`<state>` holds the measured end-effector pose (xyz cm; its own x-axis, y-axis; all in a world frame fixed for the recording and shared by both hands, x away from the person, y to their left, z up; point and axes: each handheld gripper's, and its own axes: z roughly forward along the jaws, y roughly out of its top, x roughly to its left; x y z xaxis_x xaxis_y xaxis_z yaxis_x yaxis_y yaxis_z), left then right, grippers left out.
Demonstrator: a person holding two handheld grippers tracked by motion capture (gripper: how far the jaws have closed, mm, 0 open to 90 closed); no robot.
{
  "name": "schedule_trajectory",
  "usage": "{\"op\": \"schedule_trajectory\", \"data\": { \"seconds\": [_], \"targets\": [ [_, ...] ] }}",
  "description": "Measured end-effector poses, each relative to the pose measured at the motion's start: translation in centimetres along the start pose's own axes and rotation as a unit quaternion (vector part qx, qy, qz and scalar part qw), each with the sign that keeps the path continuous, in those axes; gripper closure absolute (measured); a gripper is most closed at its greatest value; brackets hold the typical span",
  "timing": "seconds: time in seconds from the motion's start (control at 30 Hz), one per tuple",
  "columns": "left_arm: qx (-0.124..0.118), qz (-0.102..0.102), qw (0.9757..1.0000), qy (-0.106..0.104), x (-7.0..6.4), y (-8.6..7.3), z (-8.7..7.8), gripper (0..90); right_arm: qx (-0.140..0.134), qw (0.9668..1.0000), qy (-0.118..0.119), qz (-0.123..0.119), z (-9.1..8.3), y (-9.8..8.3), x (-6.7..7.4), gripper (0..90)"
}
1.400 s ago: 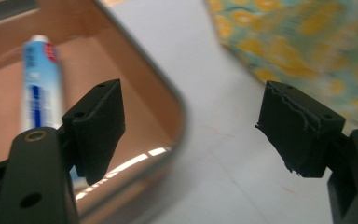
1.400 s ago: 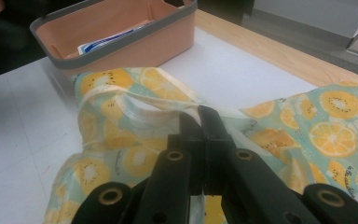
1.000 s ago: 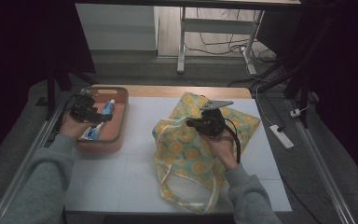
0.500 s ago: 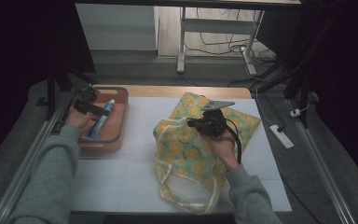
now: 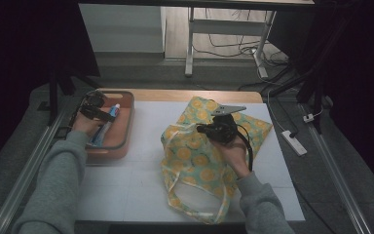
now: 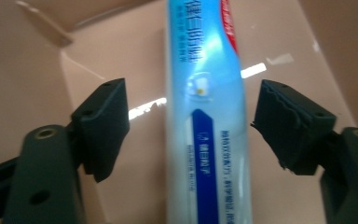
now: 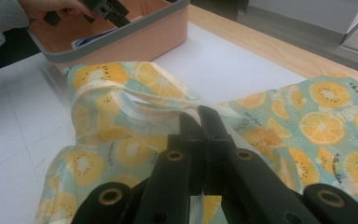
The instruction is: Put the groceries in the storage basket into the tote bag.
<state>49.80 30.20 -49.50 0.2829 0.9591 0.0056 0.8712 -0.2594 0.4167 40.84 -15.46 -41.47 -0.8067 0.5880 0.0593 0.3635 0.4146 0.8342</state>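
While right gripper (image 7: 200, 116) pinches the orange-print cloth bag (image 5: 195, 156) rim, left gripper (image 6: 191, 121), jaws closing but still apart, straddles the blue toothpaste tube (image 6: 205, 116) w/ forearm angled into the pink plastic tray (image 5: 121, 146).

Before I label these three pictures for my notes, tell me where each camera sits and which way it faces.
High view: above the person's side, looking forward and down on the table; both sleeves, hands and grippers show.
Left gripper view: on the left gripper, looking down into the tray; its open fingers stand either side of the toothpaste tube.
Right gripper view: on the right gripper, facing across the table; its fingers pinch the fruit-print bag.
Shared: the tray, in all three.
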Motion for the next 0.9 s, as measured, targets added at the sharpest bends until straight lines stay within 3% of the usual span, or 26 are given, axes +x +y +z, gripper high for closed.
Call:
{"op": "schedule_trajectory", "data": {
  "seconds": [0.27, 0.43, 0.5, 0.6, 0.9],
  "targets": [
    [0.021, 0.004, 0.9997, 0.010, -0.5, 0.2, 0.8, 28.3, 0.001, 1.0000, -0.001, 0.001, -0.1, -0.1, -0.1, 90.0],
    [0.035, -0.001, 0.9994, -0.002, -0.5, 0.2, 1.4, 30.0, 0.001, 1.0000, -0.002, 0.001, 0.0, -0.1, -0.1, 90.0],
    [0.039, -0.004, 0.9992, -0.004, -0.4, 0.2, 1.5, 33.3, 0.001, 1.0000, -0.002, 0.002, -0.1, -0.1, -0.1, 90.0],
    [0.045, -0.008, 0.9989, -0.008, -0.3, 0.1, 1.8, 45.0, 0.000, 1.0000, -0.003, 0.003, -0.1, -0.1, -0.2, 90.0],
    [0.048, -0.012, 0.9987, -0.004, -0.5, 0.3, 1.6, 52.2, -0.002, 1.0000, -0.005, 0.003, -0.2, -0.1, -0.3, 90.0]
  ]
}}
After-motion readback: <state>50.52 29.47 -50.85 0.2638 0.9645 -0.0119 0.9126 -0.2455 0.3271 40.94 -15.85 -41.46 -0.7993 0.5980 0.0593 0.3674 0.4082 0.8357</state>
